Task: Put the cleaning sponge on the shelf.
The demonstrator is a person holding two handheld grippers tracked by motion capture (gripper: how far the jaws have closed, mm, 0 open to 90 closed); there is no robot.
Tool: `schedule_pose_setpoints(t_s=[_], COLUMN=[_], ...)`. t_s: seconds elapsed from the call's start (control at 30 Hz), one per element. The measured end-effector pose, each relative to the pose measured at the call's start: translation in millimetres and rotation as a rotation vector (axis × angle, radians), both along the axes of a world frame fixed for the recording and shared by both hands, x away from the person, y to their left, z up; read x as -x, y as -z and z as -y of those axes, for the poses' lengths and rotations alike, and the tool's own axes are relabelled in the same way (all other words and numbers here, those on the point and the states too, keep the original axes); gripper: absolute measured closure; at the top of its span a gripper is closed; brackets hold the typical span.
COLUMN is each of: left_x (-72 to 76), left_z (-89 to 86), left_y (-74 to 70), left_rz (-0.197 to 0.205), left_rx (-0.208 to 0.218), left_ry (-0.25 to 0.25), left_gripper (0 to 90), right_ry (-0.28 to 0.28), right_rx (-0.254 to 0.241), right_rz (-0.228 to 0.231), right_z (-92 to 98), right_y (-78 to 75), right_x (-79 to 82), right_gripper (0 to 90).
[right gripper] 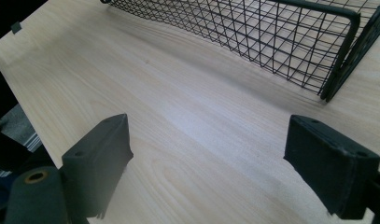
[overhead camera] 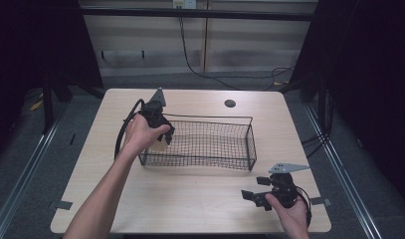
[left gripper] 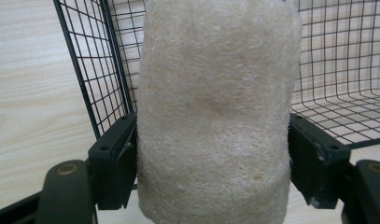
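Left tongs (overhead camera: pixel 162 135), held at the near-left corner of the wire basket (overhead camera: pixel 250 142), are clamped on a pale, fibrous loofah sponge (left gripper: pixel 215 112); in the left gripper view its two jaws press the sponge's sides, and the sponge rises past the top and bottom edges of that view, so neither end can be made out. In the high view the sponge (overhead camera: pixel 158 145) appears as a small pale patch beneath the left hand (overhead camera: pixel 140 133), mostly covered by the hand and gripper body; whether it rests on the basket floor or hangs above it cannot be told. Right tongs (overhead camera: pixel 256 188) sit low over the tabletop (overhead camera: pixel 190 199) near its front right corner, well apart from the sponge, jaws spread wide with bare wood between them. The basket's far right end is cut off in the right gripper view.
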State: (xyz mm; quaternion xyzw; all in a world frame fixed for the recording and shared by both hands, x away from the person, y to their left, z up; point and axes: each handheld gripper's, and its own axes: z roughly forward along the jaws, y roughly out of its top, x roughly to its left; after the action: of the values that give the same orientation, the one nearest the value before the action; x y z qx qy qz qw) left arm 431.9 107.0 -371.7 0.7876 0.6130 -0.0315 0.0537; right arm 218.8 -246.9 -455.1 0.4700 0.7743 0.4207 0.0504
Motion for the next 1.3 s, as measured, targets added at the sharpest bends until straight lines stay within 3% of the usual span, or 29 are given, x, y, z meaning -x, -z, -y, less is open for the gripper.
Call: schedule_pose_setpoints(t_s=[0.1,0.5,0.57,1.0,1.2,1.3], left_x=[-0.2,-3.0,-4.1,-4.6,-4.4,-4.0], left_z=[0.1,-2.5,-4.1,-3.6,-1.6,0.2], left_y=[4.4,17.6,21.0,37.4,43.7,46.9], left_rz=[-0.001,-0.029,-0.026,-0.049,-0.061,-0.049], left_rx=[-0.006,-0.004,-0.021,-0.018,-0.030,-0.044], left_ry=[-0.025,-0.044,-0.066,-0.074,-0.076,-0.088], left_gripper=[26.4,26.4,26.4,26.4,26.3,26.3], right_ry=[0.001,-0.007,-0.008,-0.013,-0.016,-0.014], right_rx=[0.000,-0.005,-0.002,-0.010,-0.007,-0.009], right_rz=[-0.001,0.002,0.003,0.003,0.005,0.003], right_z=[-0.2,-0.4,-0.7,-0.7,-0.8,-0.8], right_y=[0.0,-0.1,-0.4,0.2,0.2,0.2], right_x=[-0.1,0.2,0.5,0.0,-0.1,0.0], right_gripper=[13.9,13.9,13.9,13.9,13.9,13.9])
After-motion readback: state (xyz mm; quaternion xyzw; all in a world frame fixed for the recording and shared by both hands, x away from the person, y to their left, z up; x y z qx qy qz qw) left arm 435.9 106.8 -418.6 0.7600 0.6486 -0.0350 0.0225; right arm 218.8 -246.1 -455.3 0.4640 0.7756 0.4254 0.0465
